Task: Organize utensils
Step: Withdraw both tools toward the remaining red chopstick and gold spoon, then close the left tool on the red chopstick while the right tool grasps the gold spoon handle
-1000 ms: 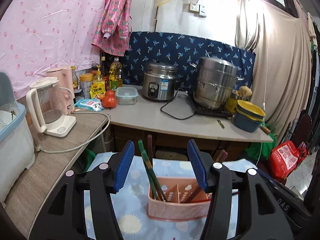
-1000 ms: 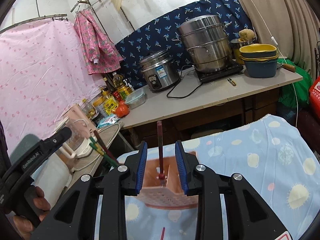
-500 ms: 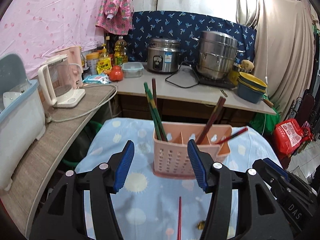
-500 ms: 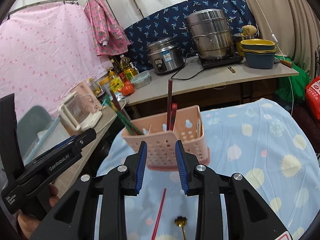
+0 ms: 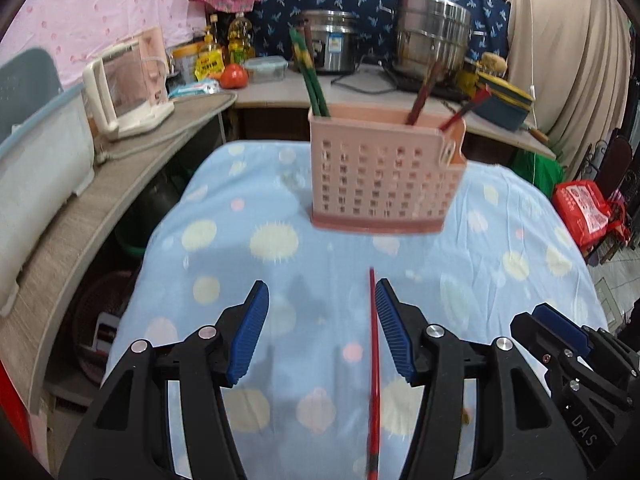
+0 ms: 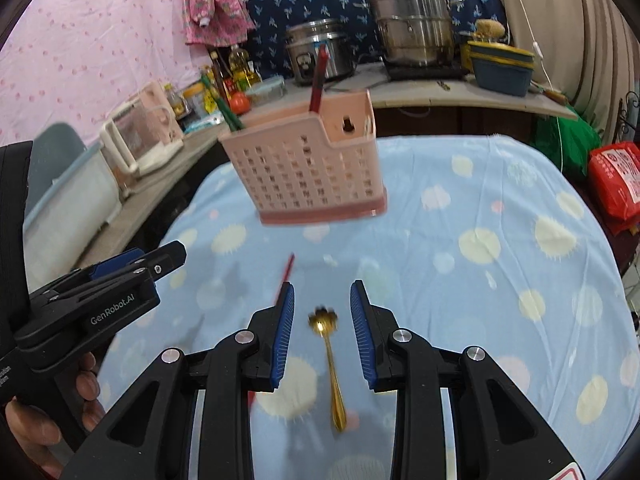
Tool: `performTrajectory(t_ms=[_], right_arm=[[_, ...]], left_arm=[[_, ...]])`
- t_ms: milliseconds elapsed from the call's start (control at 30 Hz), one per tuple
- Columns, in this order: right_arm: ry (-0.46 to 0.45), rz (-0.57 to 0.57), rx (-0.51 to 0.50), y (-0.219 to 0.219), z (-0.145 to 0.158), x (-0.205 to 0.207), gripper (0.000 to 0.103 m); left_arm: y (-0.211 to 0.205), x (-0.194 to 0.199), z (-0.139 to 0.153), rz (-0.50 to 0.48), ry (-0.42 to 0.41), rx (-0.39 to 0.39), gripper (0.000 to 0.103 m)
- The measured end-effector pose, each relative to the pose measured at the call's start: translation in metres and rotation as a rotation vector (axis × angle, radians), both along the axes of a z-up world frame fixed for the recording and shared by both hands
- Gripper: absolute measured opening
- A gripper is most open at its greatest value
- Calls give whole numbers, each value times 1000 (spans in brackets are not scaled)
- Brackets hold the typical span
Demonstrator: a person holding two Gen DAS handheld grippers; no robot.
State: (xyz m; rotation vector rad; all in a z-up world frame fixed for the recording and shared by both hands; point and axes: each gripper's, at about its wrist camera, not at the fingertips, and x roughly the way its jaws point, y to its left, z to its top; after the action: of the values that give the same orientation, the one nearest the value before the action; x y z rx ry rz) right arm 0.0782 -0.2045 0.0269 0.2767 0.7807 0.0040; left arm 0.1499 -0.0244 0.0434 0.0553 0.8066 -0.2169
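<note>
A pink perforated utensil basket [image 5: 384, 176] stands on the blue spotted tablecloth [image 5: 248, 208] and holds green chopsticks [image 5: 310, 80] and dark red chopsticks [image 5: 422, 94]. It also shows in the right wrist view [image 6: 308, 168]. A single red chopstick [image 5: 375, 360] lies on the cloth by the right finger of my open, empty left gripper [image 5: 322, 332]. A gold spoon [image 6: 330, 364] lies on the cloth between the jaws of my open, empty right gripper [image 6: 322, 336]. The red chopstick tip [image 6: 286, 270] shows left of it.
A counter at the back carries a rice cooker [image 5: 326, 46], a steel pot [image 5: 432, 40] and stacked bowls [image 5: 502, 102]. A side shelf on the left holds a kettle [image 5: 128, 84] and a white bin [image 5: 36, 160]. A red bag [image 5: 584, 208] sits at right.
Both grippers have pulled back from the basket and dropped toward the cloth. The red chopstick and the gold spoon now lie close between the fingers. The right gripper has opened wider.
</note>
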Motion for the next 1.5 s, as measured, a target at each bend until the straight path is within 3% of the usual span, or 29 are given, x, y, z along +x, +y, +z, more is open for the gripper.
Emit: performTrajectory(t_ms=[433, 800, 1000, 1233, 1500], right_arm=[[155, -3, 10, 4, -67, -37, 29], [199, -2, 20, 6, -86, -57, 29], [197, 1, 19, 7, -85, -59, 29], [196, -2, 24, 7, -85, -58, 29], [194, 9, 23, 9, -85, -54, 28]], left_arm=[[5, -48, -59, -39, 121, 29, 53], [4, -76, -89, -83, 194, 33, 51], [2, -79, -93, -113, 214, -5, 48], [-3, -82, -98, -138, 223, 9, 37], [-1, -85, -98, -161, 225, 6, 9]])
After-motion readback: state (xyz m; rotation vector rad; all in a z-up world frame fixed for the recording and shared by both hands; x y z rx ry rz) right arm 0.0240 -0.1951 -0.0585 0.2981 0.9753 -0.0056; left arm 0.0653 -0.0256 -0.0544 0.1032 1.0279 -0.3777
